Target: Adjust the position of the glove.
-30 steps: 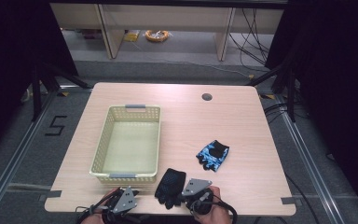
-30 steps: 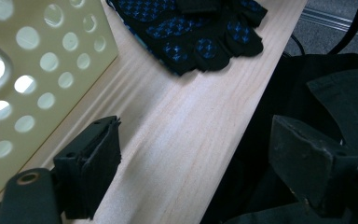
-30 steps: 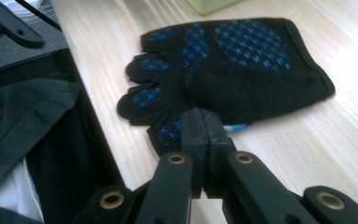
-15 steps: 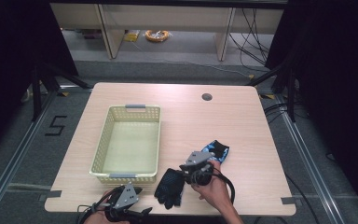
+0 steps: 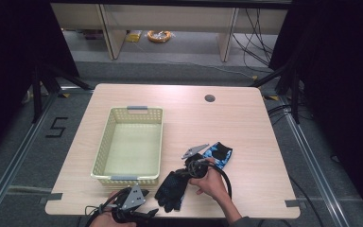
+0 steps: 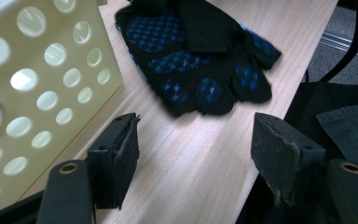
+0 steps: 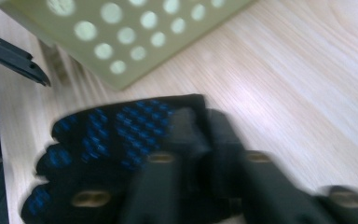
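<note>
the black glove with blue dots is lying flat near the front edge of the table, just right of the basket's front corner, its fingers pointing toward the person. in the left gripper view the same glove is sitting beyond the jaws, untouched by them.

the left gripper is hanging at the front edge of the table, below the basket and just left of the glove. its 2 jaws are standing well apart with only bare wood between them, and they have just been closing a little, with nothing caught.

the right gripper is resting in the person's right hand at the cuff end of the black glove. in the right gripper view its jaws are drawn close together over the cuff; they have just been closing, and they are looking pinched on the cloth, though blur is softening that view.

just behind the right gripper, a blue and black patterned glove is lying on the table, partly behind the gripper's grey plate.

the pale yellow basket with round holes is standing at the left middle of the table.

farther back, 1 round hole is sitting in the tabletop near the far edge.
</note>
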